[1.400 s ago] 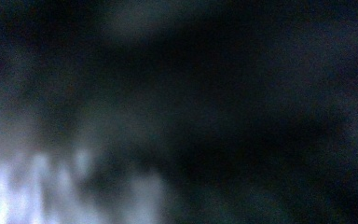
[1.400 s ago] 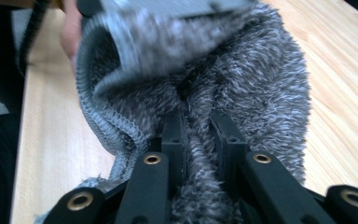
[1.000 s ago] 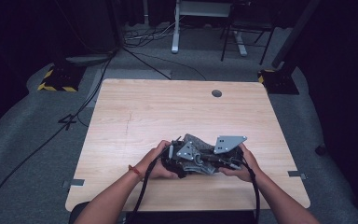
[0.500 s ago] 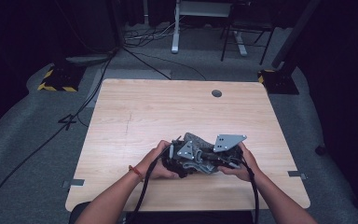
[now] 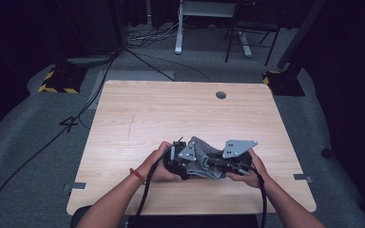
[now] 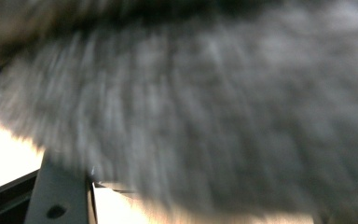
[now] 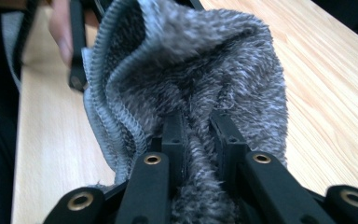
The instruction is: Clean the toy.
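- The grey fuzzy sock (image 5: 204, 159) is held just above the near middle of the table (image 5: 138, 118), stretched between the two grippers.
- The right gripper (image 7: 198, 135) has its jaws pinched on a fold of the sock's fabric, which bulges up between and beyond them.
- The left gripper (image 5: 178, 159) is closed; in its own view blurred fuzzy fabric lies right against the camera.
- The sock's ribbed cuff (image 7: 114, 88) gapes open; its inside is too dark to read.
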Tool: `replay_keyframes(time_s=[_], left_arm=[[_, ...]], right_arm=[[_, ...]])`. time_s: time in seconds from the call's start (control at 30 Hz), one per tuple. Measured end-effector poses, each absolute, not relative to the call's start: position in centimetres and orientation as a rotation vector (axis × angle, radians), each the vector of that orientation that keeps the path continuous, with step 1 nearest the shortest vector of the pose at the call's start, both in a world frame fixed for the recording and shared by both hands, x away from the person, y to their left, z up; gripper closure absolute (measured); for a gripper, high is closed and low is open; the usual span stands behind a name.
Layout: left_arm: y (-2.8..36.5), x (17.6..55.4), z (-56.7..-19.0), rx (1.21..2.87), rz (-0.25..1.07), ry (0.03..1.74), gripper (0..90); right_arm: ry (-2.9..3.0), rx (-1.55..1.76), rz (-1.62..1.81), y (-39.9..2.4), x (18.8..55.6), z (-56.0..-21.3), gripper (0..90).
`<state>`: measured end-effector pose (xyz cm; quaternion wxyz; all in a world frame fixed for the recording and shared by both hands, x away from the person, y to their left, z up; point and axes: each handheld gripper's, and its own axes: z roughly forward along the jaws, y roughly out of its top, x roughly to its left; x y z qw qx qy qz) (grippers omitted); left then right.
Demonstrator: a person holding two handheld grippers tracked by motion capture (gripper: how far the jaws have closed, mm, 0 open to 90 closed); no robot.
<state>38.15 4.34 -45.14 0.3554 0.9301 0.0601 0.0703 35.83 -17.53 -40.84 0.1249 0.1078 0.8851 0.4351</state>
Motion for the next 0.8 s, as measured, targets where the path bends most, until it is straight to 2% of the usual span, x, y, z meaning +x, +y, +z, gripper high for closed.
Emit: replay_keyframes(time_s=[0.2,0.5,0.8], left_arm=[[4.2,38.0,-45.4,2.423,0.184,0.162,34.0],[4.8,38.0,-44.8,2.392,0.190,0.156,34.0],[5.4,38.2,-44.2,2.325,0.181,0.167,34.0]], right_arm=[[2.589,0.271,1.240,-15.8,35.9,-41.1,78.4],[2.568,0.385,1.227,-18.7,36.9,-41.6,78.4],[2.609,0.441,1.230,-19.6,37.5,-42.7,78.4]])
